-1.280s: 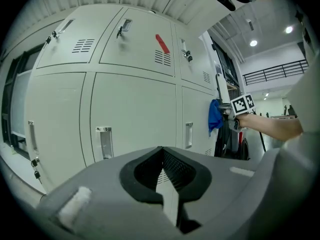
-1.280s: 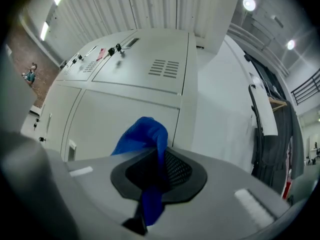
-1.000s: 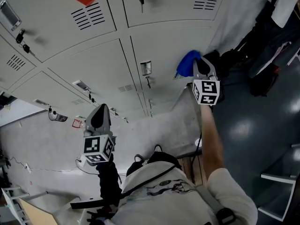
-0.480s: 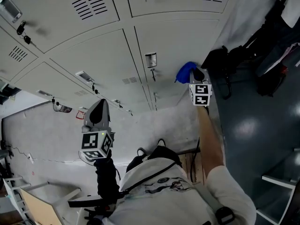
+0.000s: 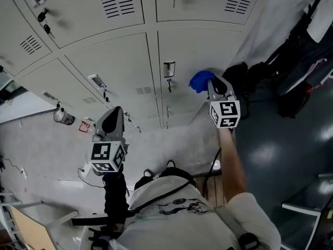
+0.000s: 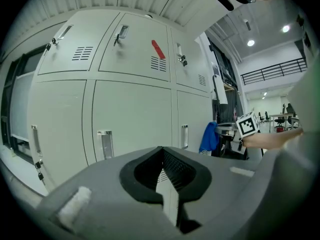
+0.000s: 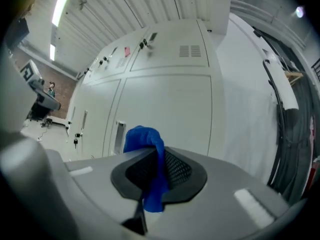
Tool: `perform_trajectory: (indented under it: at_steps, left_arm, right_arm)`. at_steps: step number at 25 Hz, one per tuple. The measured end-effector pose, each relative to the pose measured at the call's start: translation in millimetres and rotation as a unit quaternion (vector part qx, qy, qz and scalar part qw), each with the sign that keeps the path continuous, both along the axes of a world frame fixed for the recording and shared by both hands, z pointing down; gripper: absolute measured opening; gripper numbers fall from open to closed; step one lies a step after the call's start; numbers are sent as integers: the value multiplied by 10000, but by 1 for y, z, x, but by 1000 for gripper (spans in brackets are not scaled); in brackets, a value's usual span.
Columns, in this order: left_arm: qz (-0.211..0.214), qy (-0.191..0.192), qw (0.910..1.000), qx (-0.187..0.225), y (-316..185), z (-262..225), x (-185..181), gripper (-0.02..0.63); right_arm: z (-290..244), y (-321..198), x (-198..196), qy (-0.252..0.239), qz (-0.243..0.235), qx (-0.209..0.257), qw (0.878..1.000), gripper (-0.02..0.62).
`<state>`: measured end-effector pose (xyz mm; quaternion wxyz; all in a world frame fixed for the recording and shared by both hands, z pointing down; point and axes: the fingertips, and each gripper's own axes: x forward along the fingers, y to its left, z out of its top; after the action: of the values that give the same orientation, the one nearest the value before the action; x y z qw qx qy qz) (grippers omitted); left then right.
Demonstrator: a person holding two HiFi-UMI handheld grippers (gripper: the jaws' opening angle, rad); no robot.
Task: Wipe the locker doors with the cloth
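With right tongs point(image 5: 212, 83) clenched on the cloth point(image 5: 199, 80), press flat against the locker door point(image 5: 203, 51), sweep evenly; hold left tongs point(image 5: 113, 117), clenched empty, aside.

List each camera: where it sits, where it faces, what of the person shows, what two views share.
Head view: on the person's head, steeply down at locker doors; shows torso, left gripper, right gripper.
Left gripper view: on that gripper, along shut empty jaws toward the lockers; shows the right forearm.
Right gripper view: on that gripper, along jaws shut on the blue cloth, facing a door.
Shared: head and left gripper views both show the cloth.
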<state>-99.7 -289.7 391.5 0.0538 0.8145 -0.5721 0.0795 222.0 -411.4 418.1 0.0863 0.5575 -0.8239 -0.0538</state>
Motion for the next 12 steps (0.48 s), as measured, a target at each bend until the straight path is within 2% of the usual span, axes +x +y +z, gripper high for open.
perform_trajectory:
  at_steps: [6,12]
  left_arm:
    - [79,113,9999,32,6,-1,7,0]
    - [96,145,9998,-7,12,3,11,0]
  right_arm:
    - [-108,-5,-27,-121,-86,645,9978,34]
    - [-181,-34,-22,-96,152,1139,9933,34]
